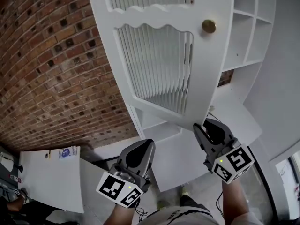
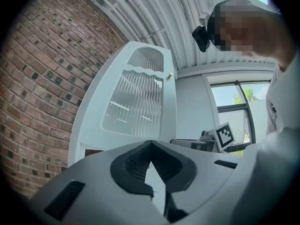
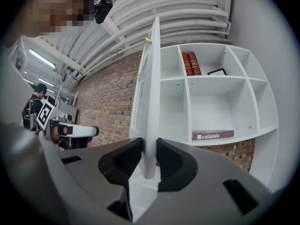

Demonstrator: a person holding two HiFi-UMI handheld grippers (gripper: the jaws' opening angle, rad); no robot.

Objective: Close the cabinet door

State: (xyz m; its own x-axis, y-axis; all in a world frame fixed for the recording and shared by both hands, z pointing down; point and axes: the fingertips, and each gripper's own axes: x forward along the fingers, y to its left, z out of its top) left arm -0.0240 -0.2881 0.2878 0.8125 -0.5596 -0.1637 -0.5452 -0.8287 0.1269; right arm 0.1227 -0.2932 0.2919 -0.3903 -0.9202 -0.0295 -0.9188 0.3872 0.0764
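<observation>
The cabinet door (image 1: 159, 69) stands open, swung out from the white shelf unit (image 3: 211, 102). In the right gripper view we see it edge-on. Its ribbed glass panels and brass knob (image 1: 208, 26) face the brick wall (image 1: 51, 69).

The right gripper (image 3: 149, 146) is closed on the door's lower free edge, one pad against each face. The left gripper (image 2: 151, 144) is near the right one and clear of the door. Its jaws meet at the tips with nothing between them.

The open compartments to the right of the door hold:
- two red books (image 3: 190, 63), upright in a top compartment
- a small dark frame (image 3: 216, 71), beside them
- one book lying flat (image 3: 212, 135) on a lower shelf

A white panel (image 1: 51, 177) lies at lower left below the brick wall, well away from the door. A person in dark clothes (image 3: 33, 107) stands far off on the left
</observation>
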